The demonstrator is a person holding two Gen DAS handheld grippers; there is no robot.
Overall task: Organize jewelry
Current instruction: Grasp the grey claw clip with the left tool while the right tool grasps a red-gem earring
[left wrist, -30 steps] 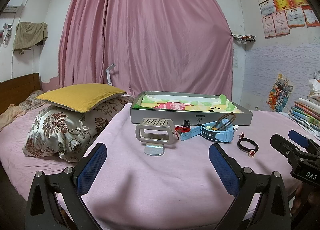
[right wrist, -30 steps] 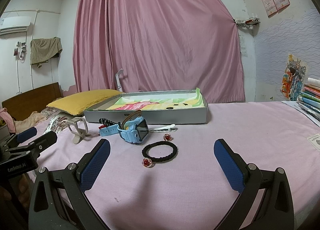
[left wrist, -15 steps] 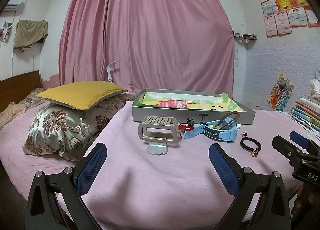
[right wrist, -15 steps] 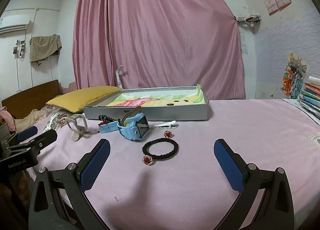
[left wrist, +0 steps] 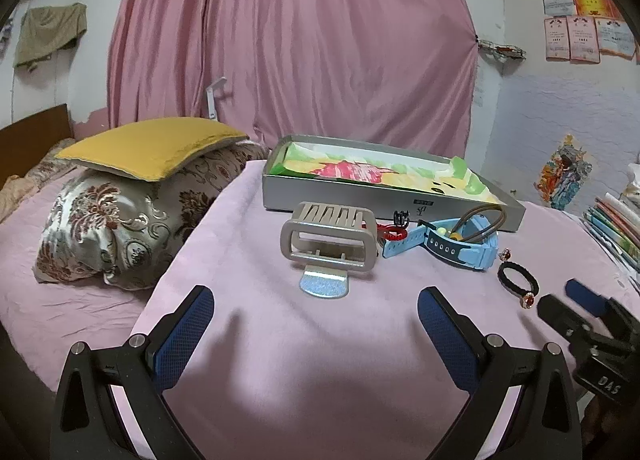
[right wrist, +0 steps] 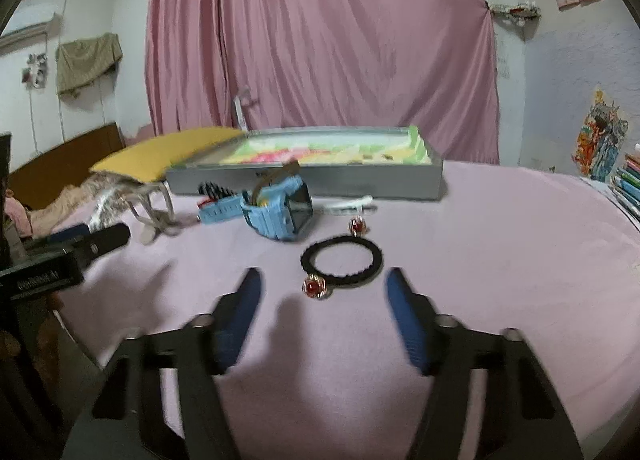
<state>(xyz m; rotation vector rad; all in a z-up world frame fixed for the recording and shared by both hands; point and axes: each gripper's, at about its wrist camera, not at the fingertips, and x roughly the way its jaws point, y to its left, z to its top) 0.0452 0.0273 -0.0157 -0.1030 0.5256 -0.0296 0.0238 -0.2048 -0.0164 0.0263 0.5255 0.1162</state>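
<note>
Before right gripper (right wrist: 320, 302), red earring (right wrist: 316, 287), jaws apart

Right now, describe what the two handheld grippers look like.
The left gripper and the right gripper match: black angular frames with silver bolts, and textured blue pads lining the jaws. White lettering marks each black body, too partial or blurred to read. No cables or sleeves show.

"DAS" on right gripper (left wrist: 580, 310) body, other print unreadable
</note>
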